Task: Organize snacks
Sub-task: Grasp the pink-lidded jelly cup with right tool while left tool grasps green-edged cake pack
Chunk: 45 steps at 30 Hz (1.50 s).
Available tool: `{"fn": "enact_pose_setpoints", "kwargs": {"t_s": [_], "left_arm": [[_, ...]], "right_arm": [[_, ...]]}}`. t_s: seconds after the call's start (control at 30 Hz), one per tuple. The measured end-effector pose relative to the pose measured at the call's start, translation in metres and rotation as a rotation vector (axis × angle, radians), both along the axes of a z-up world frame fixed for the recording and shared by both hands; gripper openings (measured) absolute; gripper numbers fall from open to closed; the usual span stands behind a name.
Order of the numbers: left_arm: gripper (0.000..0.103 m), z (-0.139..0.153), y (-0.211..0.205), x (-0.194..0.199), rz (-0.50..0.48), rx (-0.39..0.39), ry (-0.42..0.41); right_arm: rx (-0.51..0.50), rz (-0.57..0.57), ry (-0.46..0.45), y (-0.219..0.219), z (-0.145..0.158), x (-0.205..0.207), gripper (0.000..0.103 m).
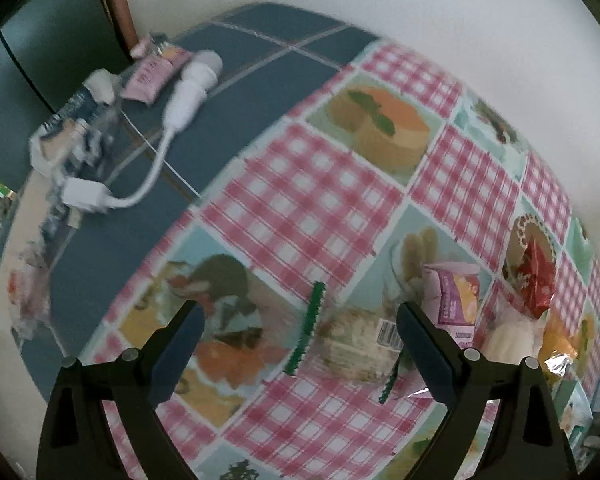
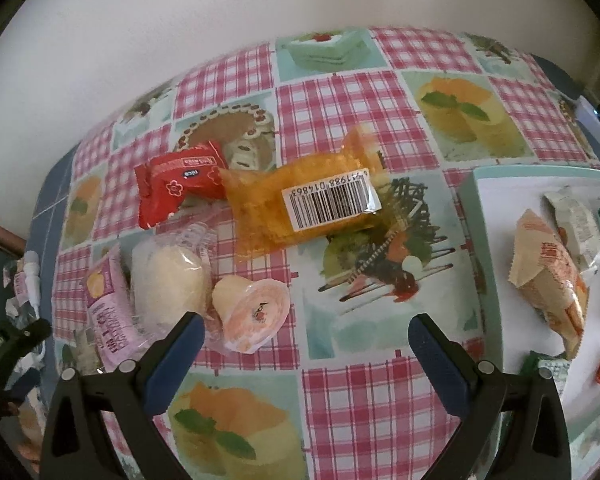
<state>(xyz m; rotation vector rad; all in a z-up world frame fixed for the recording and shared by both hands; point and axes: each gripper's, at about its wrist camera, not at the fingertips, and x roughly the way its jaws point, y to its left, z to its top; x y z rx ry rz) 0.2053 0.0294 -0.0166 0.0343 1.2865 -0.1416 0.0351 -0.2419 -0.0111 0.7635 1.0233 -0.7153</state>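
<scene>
On the blue part of the table (image 1: 260,60), far left in the left wrist view, lie a white cable with plugs (image 1: 180,104) and a pink wrapper (image 1: 152,76). The left gripper (image 1: 300,320) hangs over the patterned cloth (image 1: 308,200) with its fingers spread wide and empty; a clear snack pack with green edges (image 1: 352,344) lies between them. In the right wrist view, a loose heap of snacks sits left of centre: a pink packet (image 2: 108,304), a white round cake in clear wrap (image 2: 168,284), a jelly cup (image 2: 252,312) on its side, a red packet (image 2: 180,180) and an orange bar with a barcode (image 2: 300,204). The right gripper (image 2: 306,328) is also spread apart, holding nothing. At far right a pale tray (image 2: 492,240) holds several sorted packets (image 2: 548,280).
</scene>
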Motion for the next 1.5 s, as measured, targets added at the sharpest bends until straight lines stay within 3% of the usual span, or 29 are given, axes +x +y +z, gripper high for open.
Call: {"fn": "enact_pose_setpoints", "kwargs": {"t_s": [0.3, 0.7, 0.87, 0.93, 1.07, 1.17, 1.27, 1.5], "left_arm": [[0.097, -0.032, -0.028, -0.002, -0.082, 0.034, 0.053], [0.097, -0.044, -0.049, -0.005, -0.099, 0.076, 0.058], [0.097, -0.044, -0.045, -0.007, -0.103, 0.08, 0.059], [0.095, -0.046, -0.041, -0.005, -0.102, 0.08, 0.057], [0.072, -0.044, -0.041, -0.007, -0.101, 0.072, 0.065], [0.069, -0.044, -0.045, -0.009, -0.11, 0.089, 0.059], [0.06, -0.043, -0.048, -0.011, -0.11, 0.092, 0.056], [0.057, -0.034, -0.039, -0.019, -0.046, 0.105, 0.045]], "right_arm": [[0.006, 0.018, 0.002, -0.002, -0.012, 0.013, 0.101], [0.007, 0.082, -0.03, 0.003, -0.016, 0.035, 0.074], [0.003, 0.093, -0.009, 0.007, -0.02, 0.038, 0.053], [0.0, 0.097, -0.005, 0.009, -0.02, 0.037, 0.05], [-0.007, 0.113, 0.004, 0.011, -0.02, 0.037, 0.048], [0.0, 0.108, 0.002, 0.01, -0.021, 0.033, 0.048], [0.003, 0.102, 0.011, 0.008, -0.019, 0.026, 0.048], [0.026, 0.069, 0.019, -0.003, -0.02, 0.012, 0.048]]}}
